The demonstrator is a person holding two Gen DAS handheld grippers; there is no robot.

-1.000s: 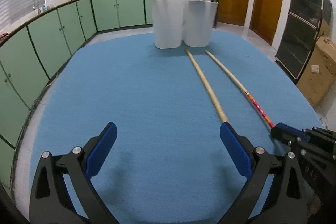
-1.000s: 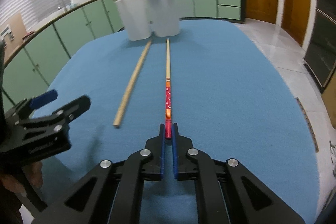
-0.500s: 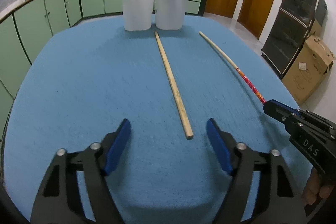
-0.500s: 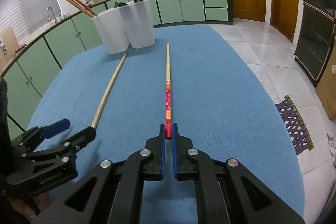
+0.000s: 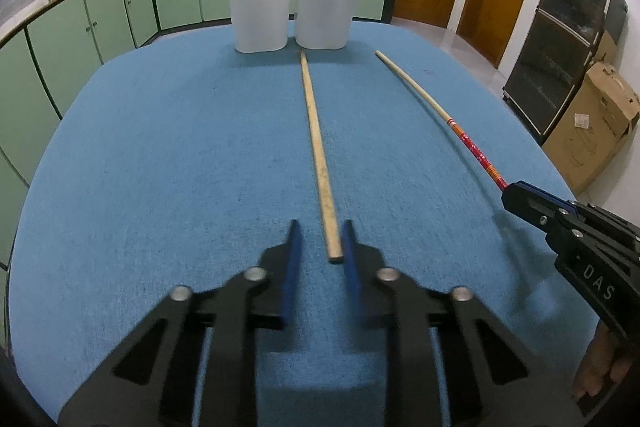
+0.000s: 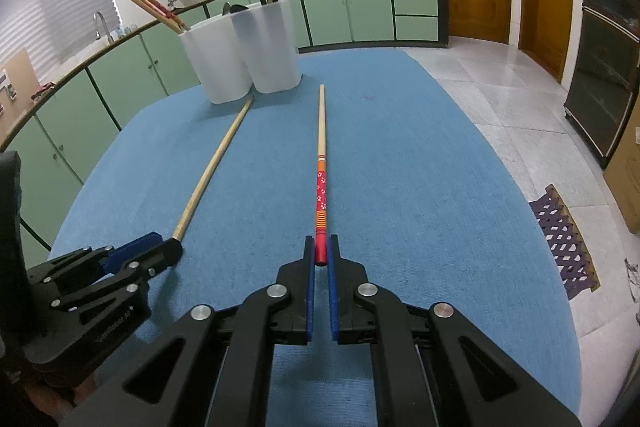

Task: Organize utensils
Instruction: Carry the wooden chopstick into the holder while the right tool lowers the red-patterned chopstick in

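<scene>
Blue mat (image 5: pixel 160 155): "DAS"-marked right gripper (image 6: pixel 321 259) clamps the red chopstick (image 6: pixel 321 203); left gripper (image 5: pixel 319 247) fingers closing around the plain chopstick (image 5: pixel 316 147).

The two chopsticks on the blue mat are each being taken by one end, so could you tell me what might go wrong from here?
1. The left hand-held gripper is closing with the plain chopstick off-centre against one pad; it may skid.
2. The right hand-held gripper pinches only the red chopstick tip; it could pivot.
3. The white holder is crowded.
</scene>
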